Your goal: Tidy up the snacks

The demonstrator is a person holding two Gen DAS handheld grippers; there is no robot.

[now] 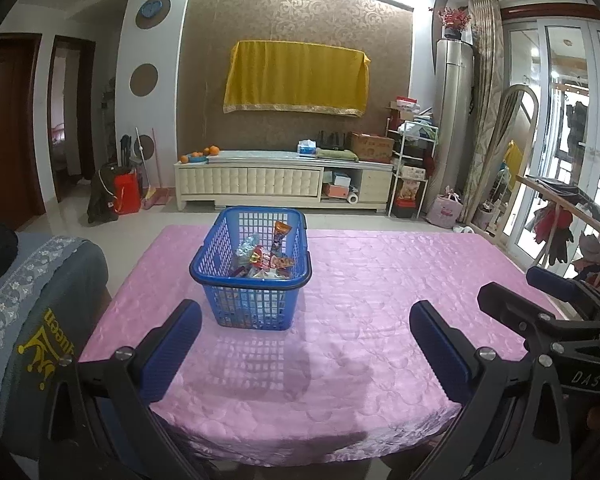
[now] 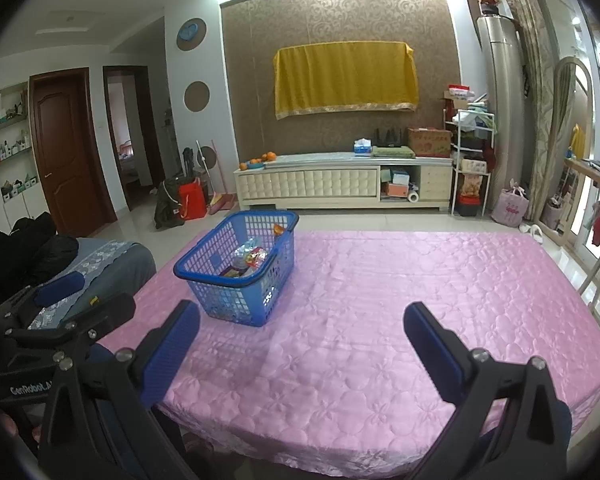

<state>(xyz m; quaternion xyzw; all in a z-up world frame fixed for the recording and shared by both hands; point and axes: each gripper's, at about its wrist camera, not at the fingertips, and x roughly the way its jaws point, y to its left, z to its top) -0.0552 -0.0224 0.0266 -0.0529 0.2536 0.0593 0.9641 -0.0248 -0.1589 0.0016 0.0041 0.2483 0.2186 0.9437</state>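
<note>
A blue plastic basket (image 1: 252,312) (image 2: 204,268) stands on the pink quilted tablecloth (image 1: 380,280) (image 2: 400,300), left of the table's middle. Several snack packets (image 1: 266,262) (image 2: 249,259) lie inside it, one orange packet leaning against the far wall. My left gripper (image 1: 306,316) is open above the near edge of the table, with nothing between its blue pads, a little short of the basket. My right gripper (image 2: 302,318) is open too, to the right of the basket, holding nothing. Each gripper shows at the edge of the other's view.
A grey chair back with lace trim (image 1: 40,300) (image 2: 112,260) stands at the table's left side. Beyond the table are a tiled floor, a cream TV cabinet (image 1: 284,184) and a yellow cloth on the wall. A wooden rack (image 1: 572,216) stands to the right.
</note>
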